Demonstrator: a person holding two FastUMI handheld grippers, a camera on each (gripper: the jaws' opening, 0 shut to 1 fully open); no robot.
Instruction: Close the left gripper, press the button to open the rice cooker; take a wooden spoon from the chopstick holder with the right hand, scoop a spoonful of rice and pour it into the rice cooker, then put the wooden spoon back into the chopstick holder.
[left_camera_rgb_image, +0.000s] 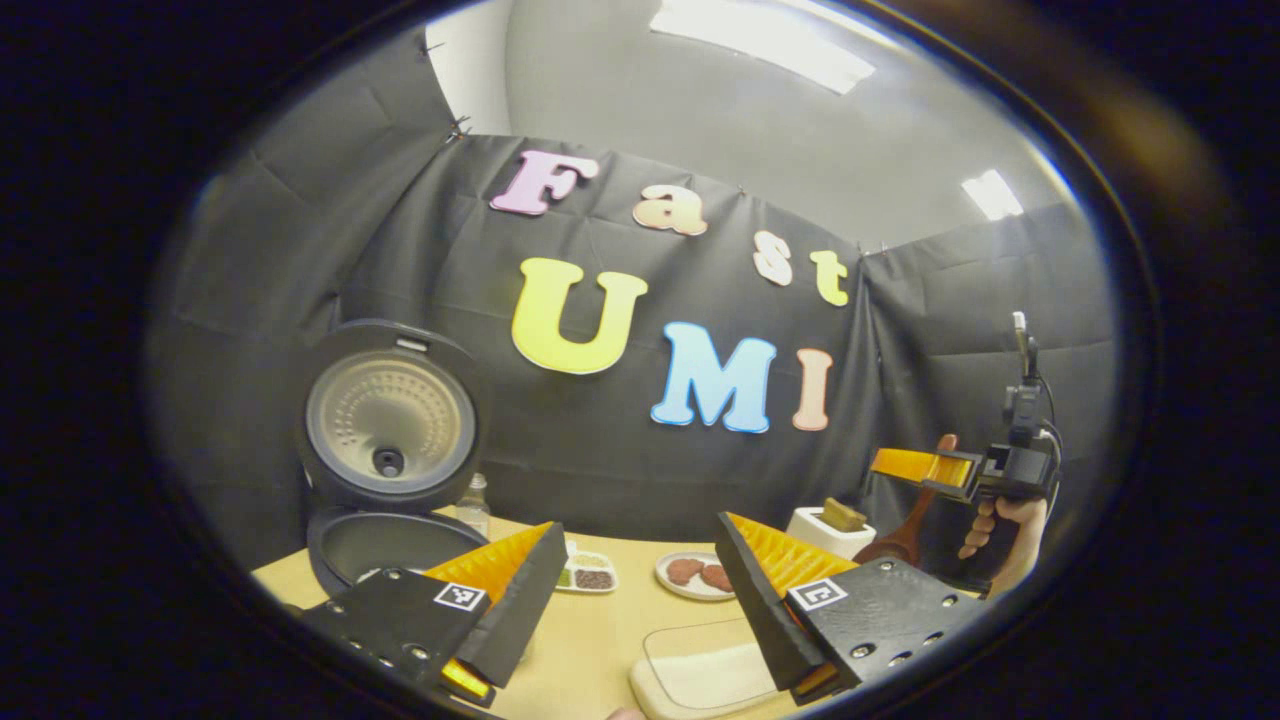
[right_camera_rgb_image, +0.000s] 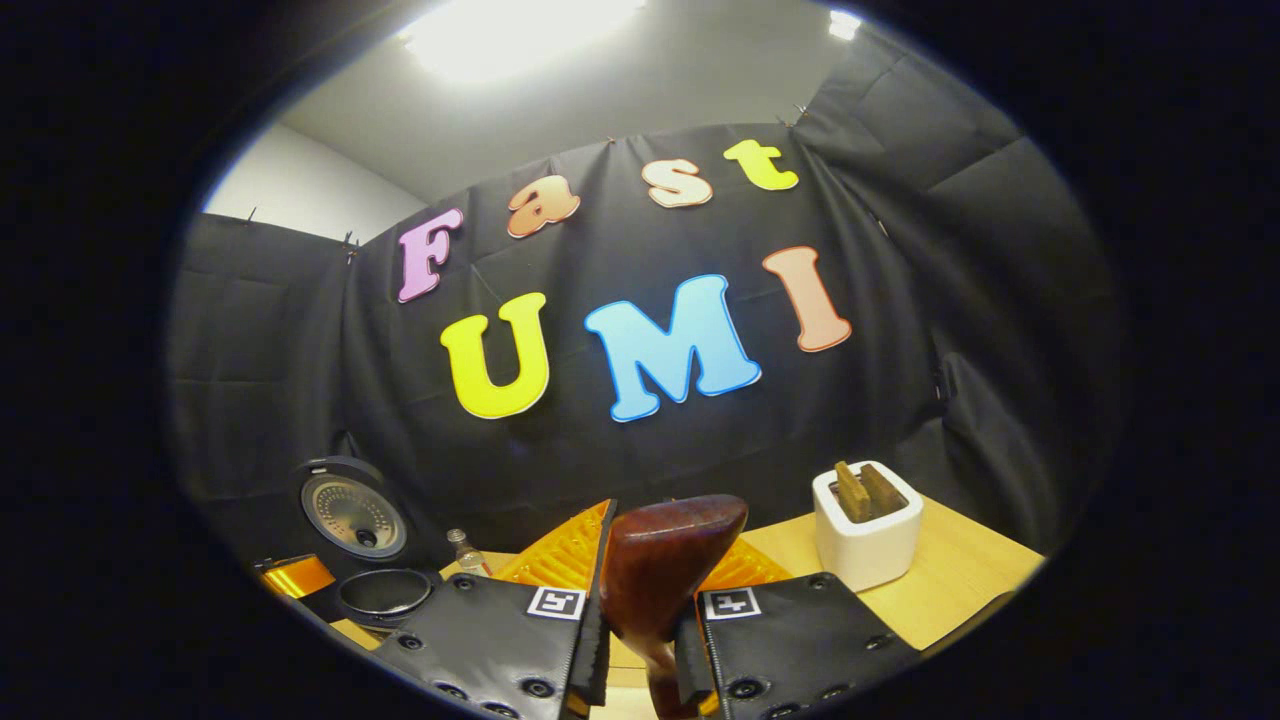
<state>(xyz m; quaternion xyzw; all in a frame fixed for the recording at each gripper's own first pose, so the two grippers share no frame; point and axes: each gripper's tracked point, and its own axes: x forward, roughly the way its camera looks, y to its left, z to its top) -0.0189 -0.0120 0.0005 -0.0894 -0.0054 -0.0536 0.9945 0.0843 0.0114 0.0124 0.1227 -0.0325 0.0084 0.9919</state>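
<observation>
The rice cooker stands open at the left, with its lid raised upright. My left gripper is open and holds nothing; it hovers over the table to the right of the cooker. Farther right, a hand holds my right gripper, shut on the dark wooden spoon just beside the white chopstick holder. In the right gripper view the spoon is clamped between the fingers of my right gripper. There the holder stands to the right and the cooker far left.
A divided dish of grains and a plate with meat patties sit mid-table behind my left fingers. A pale board lies near the front edge. A small bottle stands beside the cooker. More wooden utensils stay in the holder.
</observation>
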